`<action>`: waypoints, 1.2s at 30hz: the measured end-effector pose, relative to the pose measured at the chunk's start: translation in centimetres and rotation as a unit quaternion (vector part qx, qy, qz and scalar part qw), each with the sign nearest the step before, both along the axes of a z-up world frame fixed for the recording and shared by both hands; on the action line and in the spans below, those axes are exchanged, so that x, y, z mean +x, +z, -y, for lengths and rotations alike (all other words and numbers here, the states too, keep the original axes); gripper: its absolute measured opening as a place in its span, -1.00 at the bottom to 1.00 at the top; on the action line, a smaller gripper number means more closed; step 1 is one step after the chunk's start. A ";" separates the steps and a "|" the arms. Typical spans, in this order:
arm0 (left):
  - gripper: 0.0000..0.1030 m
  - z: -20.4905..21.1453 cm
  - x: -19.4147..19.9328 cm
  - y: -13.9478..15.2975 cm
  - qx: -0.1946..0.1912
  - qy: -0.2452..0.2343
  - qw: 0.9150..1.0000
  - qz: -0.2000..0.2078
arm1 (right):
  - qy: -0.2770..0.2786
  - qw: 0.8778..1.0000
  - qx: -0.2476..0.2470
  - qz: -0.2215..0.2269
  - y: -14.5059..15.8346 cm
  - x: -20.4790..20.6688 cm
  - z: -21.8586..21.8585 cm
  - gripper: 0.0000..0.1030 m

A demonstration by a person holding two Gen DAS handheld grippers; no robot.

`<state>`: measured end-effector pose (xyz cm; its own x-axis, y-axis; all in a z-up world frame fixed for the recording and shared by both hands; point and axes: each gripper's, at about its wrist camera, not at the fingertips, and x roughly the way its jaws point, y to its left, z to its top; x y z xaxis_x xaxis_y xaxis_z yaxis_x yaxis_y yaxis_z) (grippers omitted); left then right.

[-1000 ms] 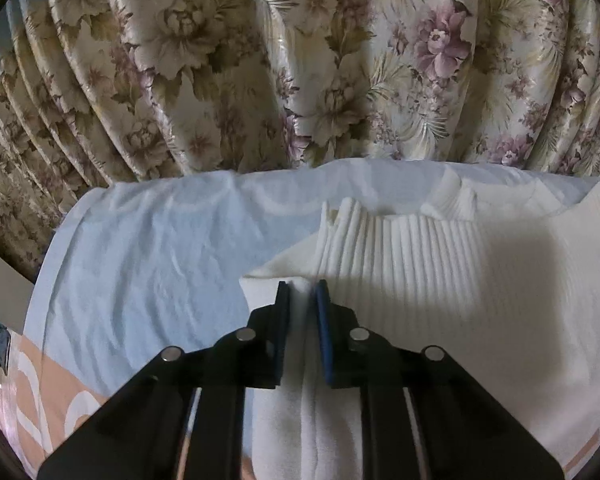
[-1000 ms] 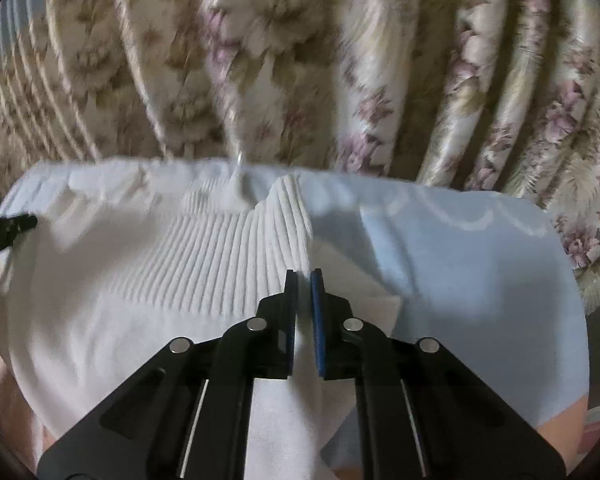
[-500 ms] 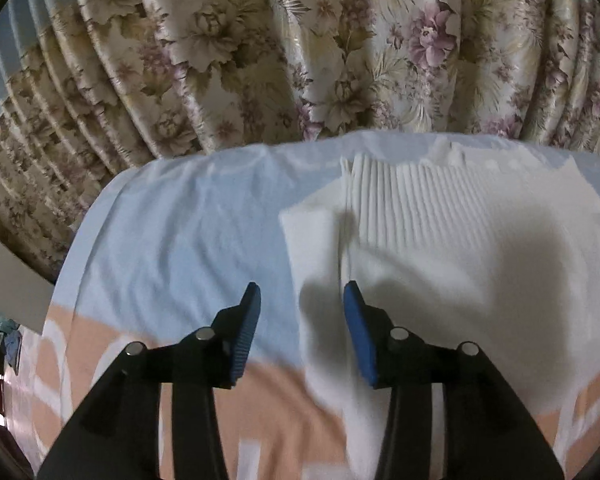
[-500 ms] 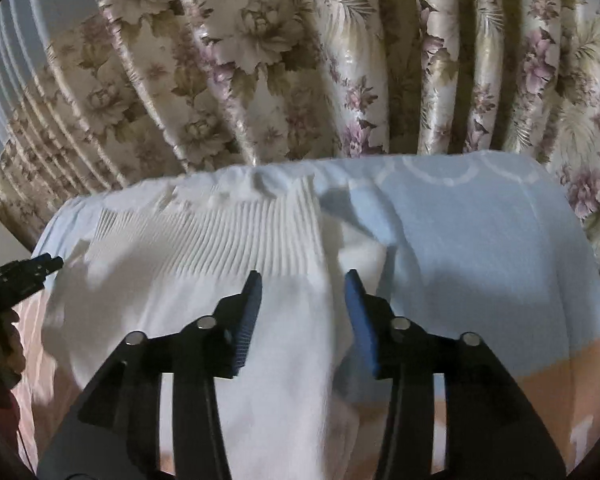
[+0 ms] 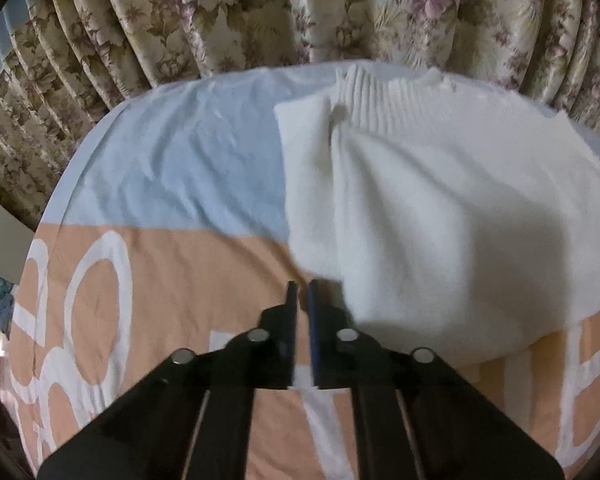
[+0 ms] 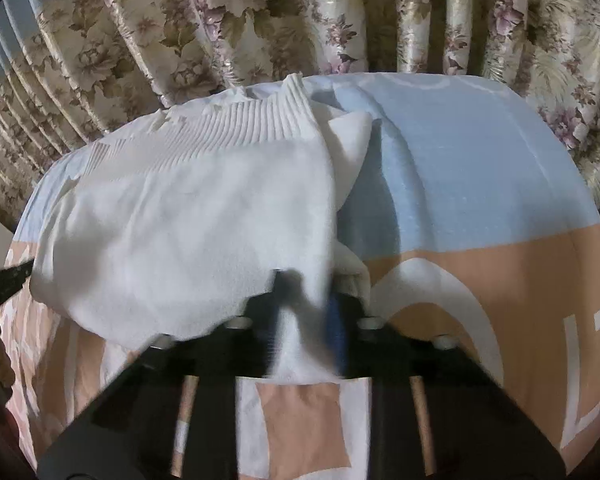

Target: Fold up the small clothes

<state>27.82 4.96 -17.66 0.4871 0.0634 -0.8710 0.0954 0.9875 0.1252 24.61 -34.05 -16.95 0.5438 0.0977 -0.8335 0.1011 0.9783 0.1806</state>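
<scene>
A white knit garment (image 5: 440,200) with a ribbed band at its far edge lies folded on the bed; it also shows in the right wrist view (image 6: 188,216). My left gripper (image 5: 302,288) is shut and empty, just off the garment's near left corner, over the orange sheet. My right gripper (image 6: 304,300) is blurred, its jaws a little apart around the garment's near right edge, with white cloth between the fingers. The left gripper's tip (image 6: 8,276) shows at the far left of the right wrist view.
The bed sheet (image 5: 172,168) is light blue at the far side and orange with white shapes near me. Floral curtains (image 5: 260,12) hang close behind the bed's far edge. The bed edge drops off at the left (image 5: 40,216).
Both grippers let go of the garment's far fold and drew back toward me to its near edge. The left gripper opened, then shut empty. The right opened, and now has cloth between its fingers.
</scene>
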 end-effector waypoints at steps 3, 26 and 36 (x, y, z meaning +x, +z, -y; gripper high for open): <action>-1.00 -0.7 -0.8 -0.6 0.017 0.006 1.000 -0.006 | -0.001 1.000 0.000 0.010 0.4 -0.5 0.3 -0.85; -0.07 1.8 -0.3 1.9 -0.047 -0.030 0.998 0.017 | -0.007 0.999 0.028 0.012 0.4 -1.8 1.5 -0.63; 0.33 2.9 -1.1 3.6 -0.064 -0.058 0.996 0.035 | -0.007 0.999 0.031 0.020 0.9 -1.9 1.5 -0.47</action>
<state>26.73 2.04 -14.09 0.5446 -0.1053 -0.8321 0.2046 0.9788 0.0100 22.68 -35.57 -16.08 0.5779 0.1415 -0.8037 0.1060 0.9635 0.2458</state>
